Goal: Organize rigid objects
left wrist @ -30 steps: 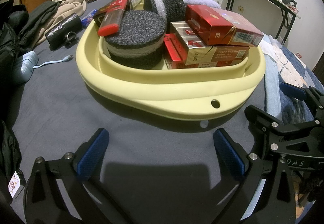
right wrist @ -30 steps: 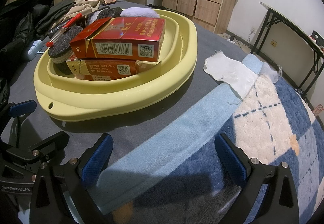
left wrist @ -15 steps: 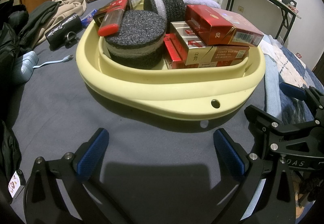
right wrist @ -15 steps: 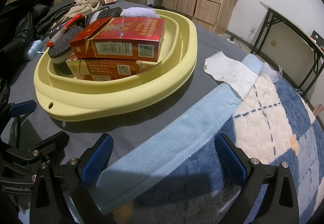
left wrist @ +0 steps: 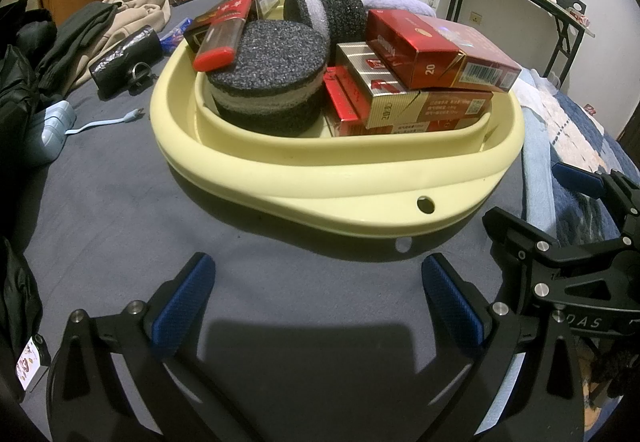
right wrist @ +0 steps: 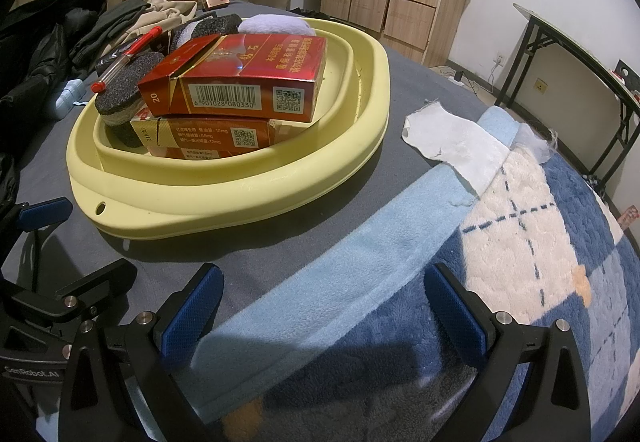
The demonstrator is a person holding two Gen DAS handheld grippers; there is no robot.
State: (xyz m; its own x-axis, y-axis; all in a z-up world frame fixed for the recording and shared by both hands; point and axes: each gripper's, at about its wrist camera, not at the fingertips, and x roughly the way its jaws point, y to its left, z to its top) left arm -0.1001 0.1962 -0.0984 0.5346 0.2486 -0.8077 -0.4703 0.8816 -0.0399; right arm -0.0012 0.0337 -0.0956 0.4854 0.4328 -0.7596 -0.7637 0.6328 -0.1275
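A pale yellow basin (left wrist: 360, 198) (right wrist: 248, 198) sits on the grey bedsheet. It holds a stack of red and gold cigarette boxes (left wrist: 436, 50) (right wrist: 244, 82), two dark round sponges (left wrist: 272, 70), and a red pen-like item (left wrist: 218, 38) (right wrist: 128, 54) lying on the near sponge. My left gripper (left wrist: 318, 294) stands open just in front of the basin's near rim, holding nothing. My right gripper (right wrist: 324, 302) is open over the light blue blanket edge, to the right of the basin, also holding nothing.
Jackets and clothes (left wrist: 80, 38) pile up at the left, with a black pouch (left wrist: 124, 58) and a light blue charger with cable (left wrist: 52, 126). A white cloth (right wrist: 452, 142) lies on the checked blanket (right wrist: 540, 242). A folding table (right wrist: 580, 54) stands at the right wall.
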